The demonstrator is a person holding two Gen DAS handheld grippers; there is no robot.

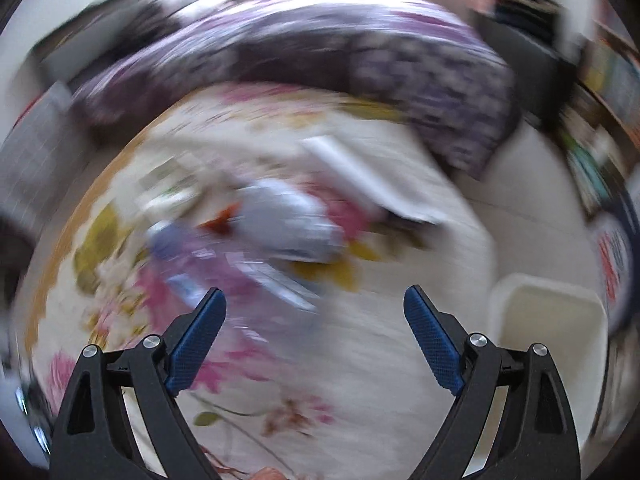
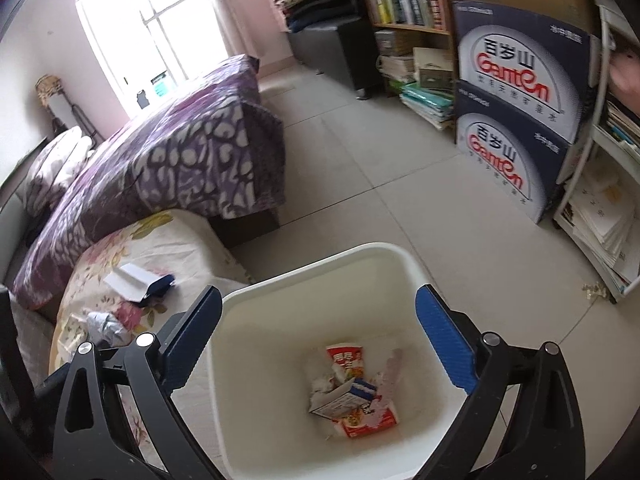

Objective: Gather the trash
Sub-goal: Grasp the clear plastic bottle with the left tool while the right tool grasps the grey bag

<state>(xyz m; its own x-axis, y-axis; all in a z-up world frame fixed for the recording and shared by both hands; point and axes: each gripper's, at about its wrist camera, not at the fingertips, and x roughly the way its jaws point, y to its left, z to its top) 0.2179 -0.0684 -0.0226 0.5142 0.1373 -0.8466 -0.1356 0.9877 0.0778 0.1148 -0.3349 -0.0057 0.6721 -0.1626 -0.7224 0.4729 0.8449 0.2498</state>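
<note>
My right gripper hangs over the white bin, jaws spread wide with nothing between them. Down in the bin lie a red snack wrapper, a small carton and bits of crumpled paper.

My left gripper is just as wide and empty, pointing down at the flowered sheet, though that view is badly smeared. Just beyond its fingertips sits a crumpled silvery wrapper, with a purplish packet nearer and to the left, and a white box farther off on the same sheet.

I judge the wrapper feather-light, soft and a bit slick, so I'd pinch it across the thickest crumple. The box looks stiffer: take it by an edge, gently, or it crushes.
</note>
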